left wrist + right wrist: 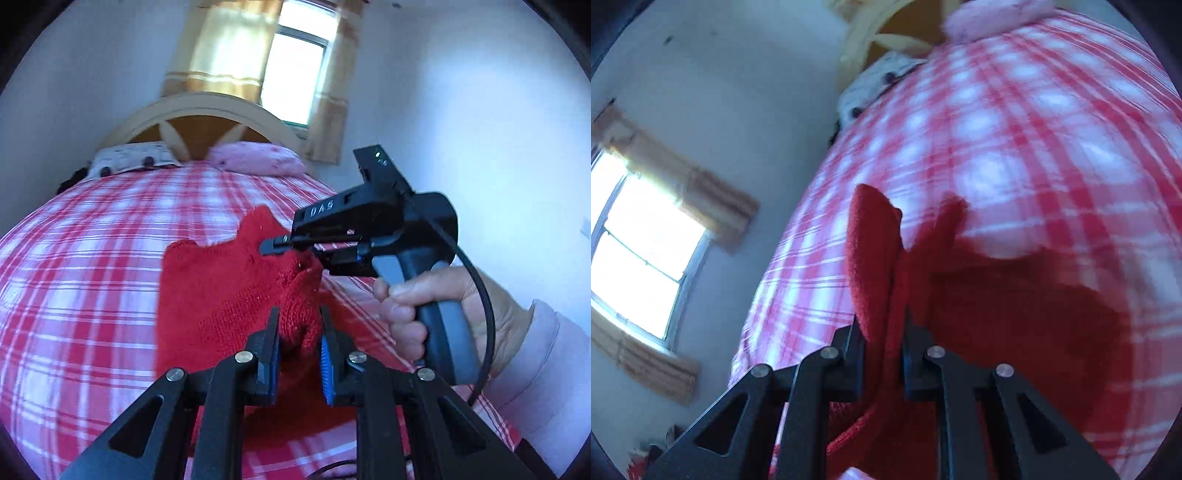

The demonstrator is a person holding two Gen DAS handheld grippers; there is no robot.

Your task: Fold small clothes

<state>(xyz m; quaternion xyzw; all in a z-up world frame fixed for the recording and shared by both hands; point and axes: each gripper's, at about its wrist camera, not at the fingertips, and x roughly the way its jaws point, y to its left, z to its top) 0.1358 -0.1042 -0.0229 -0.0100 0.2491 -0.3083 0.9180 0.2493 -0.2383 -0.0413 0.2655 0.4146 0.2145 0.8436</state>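
The red knitted garment (221, 295) sits at the centre of the left wrist view, lifted off the plaid bed (92, 258); it looks soft, light and stretchy, likely to sag and bunch, so edges or corners are the best holds; the left hand-held gripper (299, 332) is clamped on a bunched fold at lower centre; the right hand-held gripper (273, 247), held by a hand (424, 306) at right, pinches another edge.
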